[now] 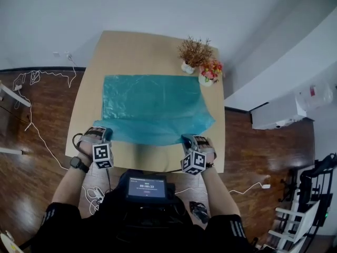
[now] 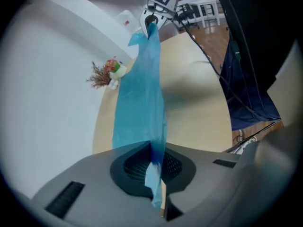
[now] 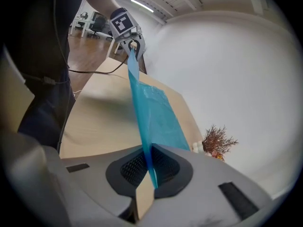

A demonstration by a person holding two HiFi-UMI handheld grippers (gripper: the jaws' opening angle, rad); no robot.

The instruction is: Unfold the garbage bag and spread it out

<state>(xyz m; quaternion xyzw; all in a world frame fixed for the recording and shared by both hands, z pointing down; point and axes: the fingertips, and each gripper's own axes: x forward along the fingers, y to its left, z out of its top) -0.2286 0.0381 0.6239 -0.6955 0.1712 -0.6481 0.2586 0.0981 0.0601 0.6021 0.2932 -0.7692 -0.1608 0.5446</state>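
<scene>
A teal garbage bag [image 1: 152, 107] lies spread flat across the wooden table [image 1: 131, 46], its near edge lifted toward me. My left gripper [image 1: 100, 133] is shut on the bag's near left corner, and my right gripper [image 1: 188, 139] is shut on the near right corner. In the left gripper view the film [image 2: 139, 93] runs taut from my jaws [image 2: 154, 174] to the right gripper [image 2: 152, 20]. The right gripper view shows the same edge [image 3: 156, 117] stretched from its jaws [image 3: 149, 167] to the left gripper [image 3: 131, 44].
Two small flower pots, one with dried twigs [image 1: 195, 54] and one with pink blooms [image 1: 210, 73], stand at the table's far right, touching the bag's corner. White cables [image 1: 31, 78] trail on the floor at left. A white unit [image 1: 279, 115] sits to the right.
</scene>
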